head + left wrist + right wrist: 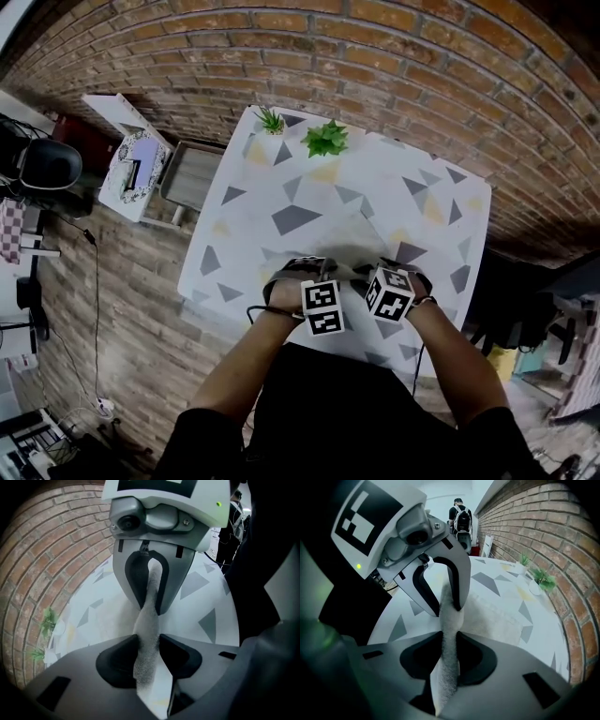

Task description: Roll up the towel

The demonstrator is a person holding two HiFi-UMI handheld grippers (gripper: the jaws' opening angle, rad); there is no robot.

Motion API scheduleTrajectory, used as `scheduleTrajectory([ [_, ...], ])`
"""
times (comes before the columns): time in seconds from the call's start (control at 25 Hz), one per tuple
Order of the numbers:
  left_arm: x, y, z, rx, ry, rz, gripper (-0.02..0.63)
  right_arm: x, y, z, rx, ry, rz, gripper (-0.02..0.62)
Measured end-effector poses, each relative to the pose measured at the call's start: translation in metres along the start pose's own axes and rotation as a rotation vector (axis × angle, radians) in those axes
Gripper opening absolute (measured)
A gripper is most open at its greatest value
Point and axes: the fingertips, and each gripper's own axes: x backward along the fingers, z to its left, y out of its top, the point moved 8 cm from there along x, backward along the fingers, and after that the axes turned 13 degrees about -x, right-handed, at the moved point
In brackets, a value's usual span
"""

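The white towel [339,246] lies on the triangle-patterned table [281,202], and its near edge is lifted into a taut strip between the two grippers. In the left gripper view the strip [148,620] runs through my left gripper [149,651], whose pads press on it. Beyond, my right gripper [151,592] also clamps it. In the right gripper view the same strip [449,625] is pinched by my right gripper [449,654], with my left gripper [446,597] holding it farther on. The rest of the towel [494,616] lies flat behind. In the head view my left gripper [314,270] and right gripper [389,272] sit close together near the table's front edge.
Two small potted plants [325,139] [271,120] stand at the table's far edge against the brick wall [394,66]. A grey stand [192,173] and a white box [136,164] sit left of the table. A person with a backpack [461,517] stands far off.
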Motion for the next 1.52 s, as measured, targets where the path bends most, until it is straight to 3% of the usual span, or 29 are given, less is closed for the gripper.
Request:
scheduleTrajectory([
  [0.24, 0.01, 0.014, -0.03, 0.021, 0.044, 0.013, 0.2, 0.007, -0.022, 0.024, 0.012, 0.014, -0.009, 0.094],
  [0.4, 0.004, 0.021, -0.053, 0.024, -0.001, 0.022, 0.201, 0.01, -0.04, 0.042, -0.016, 0.047, -0.015, 0.094],
  [0.56, 0.003, 0.032, -0.067, 0.035, -0.042, 0.0, 0.124, 0.012, -0.056, 0.053, -0.033, 0.065, -0.012, 0.095],
  [0.76, 0.003, 0.041, -0.069, 0.085, -0.12, -0.035, 0.089, 0.024, -0.062, 0.058, 0.004, -0.006, -0.03, 0.153],
  [0.92, 0.002, 0.045, -0.064, 0.103, -0.169, -0.027, 0.087, 0.038, -0.057, 0.064, 0.048, -0.071, -0.067, 0.155],
  [1.2, 0.0, 0.042, -0.054, 0.158, -0.234, -0.042, 0.087, 0.032, -0.057, 0.083, 0.074, -0.047, -0.044, 0.135],
  [1.52, 0.009, 0.046, -0.044, 0.026, -0.094, -0.046, 0.161, 0.019, -0.055, 0.061, 0.03, -0.104, -0.018, 0.141],
])
